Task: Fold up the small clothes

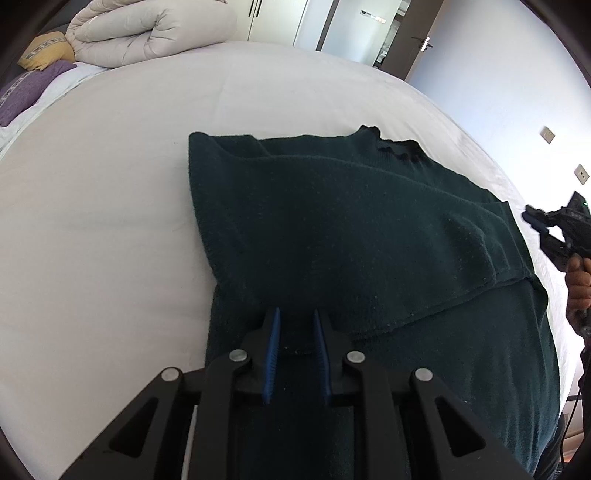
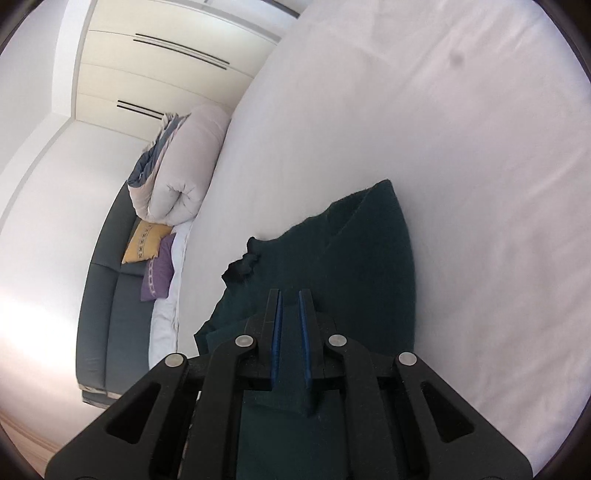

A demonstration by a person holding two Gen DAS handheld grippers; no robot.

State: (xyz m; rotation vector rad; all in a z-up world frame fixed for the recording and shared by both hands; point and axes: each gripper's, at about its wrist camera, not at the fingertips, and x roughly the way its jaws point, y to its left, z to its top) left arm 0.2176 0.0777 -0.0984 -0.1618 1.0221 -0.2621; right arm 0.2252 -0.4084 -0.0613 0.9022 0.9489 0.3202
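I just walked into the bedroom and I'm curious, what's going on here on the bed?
A person is folding a dark green sweater on a white bed, with a handheld gripper in each hand. The sweater lies flat with its sleeves already folded across the body. The left gripper hovers open over the hem end, gripping nothing. The right gripper is also open, with sweater fabric lying between its fingers. A rolled duvet sits at the bed's far end.

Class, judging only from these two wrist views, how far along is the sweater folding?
Done: both sleeves of the dark green sweater lie folded across its body on the white bed. In hand: nothing; the left gripper and right gripper are open above it. Left: folding the body over.
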